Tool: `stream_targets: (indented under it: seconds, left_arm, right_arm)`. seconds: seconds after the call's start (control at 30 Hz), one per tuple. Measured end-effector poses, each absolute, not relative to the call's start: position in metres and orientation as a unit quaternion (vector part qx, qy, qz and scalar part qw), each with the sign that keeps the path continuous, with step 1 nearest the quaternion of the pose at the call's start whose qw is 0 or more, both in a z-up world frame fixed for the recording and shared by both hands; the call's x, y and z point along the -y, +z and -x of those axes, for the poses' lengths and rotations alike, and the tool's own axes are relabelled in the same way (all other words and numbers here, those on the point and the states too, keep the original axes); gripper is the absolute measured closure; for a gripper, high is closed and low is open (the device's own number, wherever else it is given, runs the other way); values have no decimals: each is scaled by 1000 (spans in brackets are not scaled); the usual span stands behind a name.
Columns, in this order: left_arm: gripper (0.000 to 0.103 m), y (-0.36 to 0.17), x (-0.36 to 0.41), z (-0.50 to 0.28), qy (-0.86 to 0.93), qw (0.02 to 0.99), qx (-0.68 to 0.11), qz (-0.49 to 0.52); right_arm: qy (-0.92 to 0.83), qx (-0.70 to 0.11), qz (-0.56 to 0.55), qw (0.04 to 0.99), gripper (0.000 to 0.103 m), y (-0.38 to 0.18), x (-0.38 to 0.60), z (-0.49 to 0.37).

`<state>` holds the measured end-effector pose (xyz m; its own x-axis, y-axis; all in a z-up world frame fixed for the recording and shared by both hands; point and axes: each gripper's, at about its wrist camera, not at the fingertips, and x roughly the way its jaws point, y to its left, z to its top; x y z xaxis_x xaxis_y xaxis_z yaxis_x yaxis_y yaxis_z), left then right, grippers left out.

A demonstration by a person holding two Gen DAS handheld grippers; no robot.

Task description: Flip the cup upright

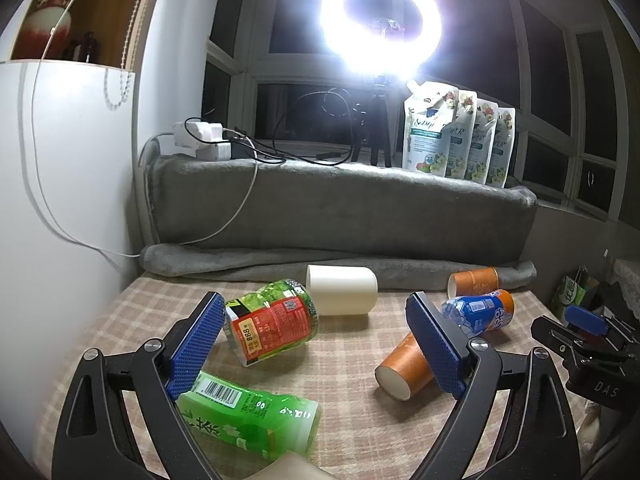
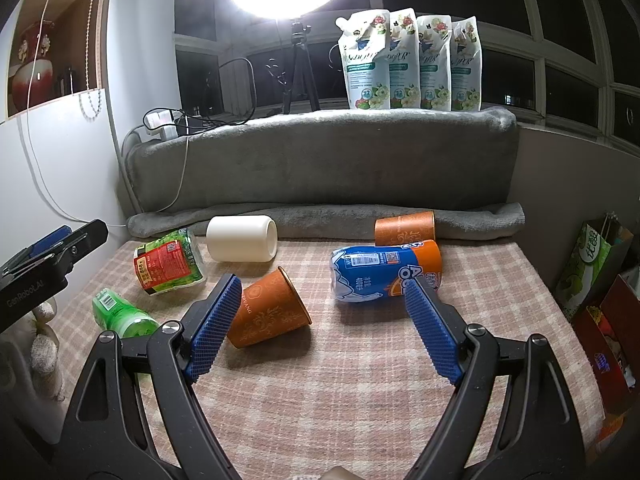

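Note:
An orange paper cup (image 2: pixel 270 308) lies on its side on the checked cloth, its mouth toward the right; it also shows in the left wrist view (image 1: pixel 404 366). A second orange cup (image 2: pixel 404 229) lies on its side by the grey blanket at the back, also in the left wrist view (image 1: pixel 474 280). A white cup (image 2: pixel 242 238) lies on its side at the back, also in the left wrist view (image 1: pixel 342 290). My right gripper (image 2: pixel 322 292) is open, its left pad beside the near orange cup. My left gripper (image 1: pixel 316 314) is open and empty above the cloth.
A red-and-green bottle (image 2: pixel 170 266), a green tea bottle (image 2: pixel 122 312) and a blue-and-orange bottle (image 2: pixel 384 272) lie on the cloth. A rolled grey blanket (image 2: pixel 320 160) backs the table. Detergent pouches (image 2: pixel 408 60), a ring light and a power strip stand behind. Boxes and bags (image 2: pixel 592 264) sit at the right.

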<state>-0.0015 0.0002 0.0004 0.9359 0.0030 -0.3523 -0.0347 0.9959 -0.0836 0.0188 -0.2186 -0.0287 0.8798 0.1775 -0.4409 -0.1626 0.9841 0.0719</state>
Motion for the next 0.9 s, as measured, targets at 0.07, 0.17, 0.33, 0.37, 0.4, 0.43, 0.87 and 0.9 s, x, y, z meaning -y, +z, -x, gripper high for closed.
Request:
stream_targets:
  seconds: [0.07, 0.17, 0.33, 0.37, 0.4, 0.43, 0.87, 0.9]
  left_arm:
    - [11, 1, -2, 0, 9, 983, -180, 45]
    - [11, 0, -2, 0, 9, 983, -179, 46]
    - [11, 1, -3, 0, 10, 983, -176, 44]
    - [11, 1, -3, 0, 10, 983, -176, 44]
    - [11, 1, -3, 0, 10, 983, -176, 44]
    - [11, 1, -3, 0, 10, 983, -175, 44]
    - [11, 3, -5, 1, 14, 984, -171, 40]
    - [11, 3, -4, 1, 15, 984, -171, 40]
  right_arm:
    - [88, -229, -16, 969, 17, -29, 219, -19]
    - [88, -229, -17, 969, 17, -29, 219, -19]
    - [88, -228, -16, 970, 17, -29, 218, -18]
    - [88, -228, -16, 970, 17, -30, 217, -17]
    - [88, -227, -16, 970, 17, -31, 217, -16]
    - [88, -227, -16, 970, 17, -32, 216, -15]
    - [76, -216, -12, 973, 17, -25, 220, -15]
    - [75, -215, -12, 974, 17, -25, 220, -15]
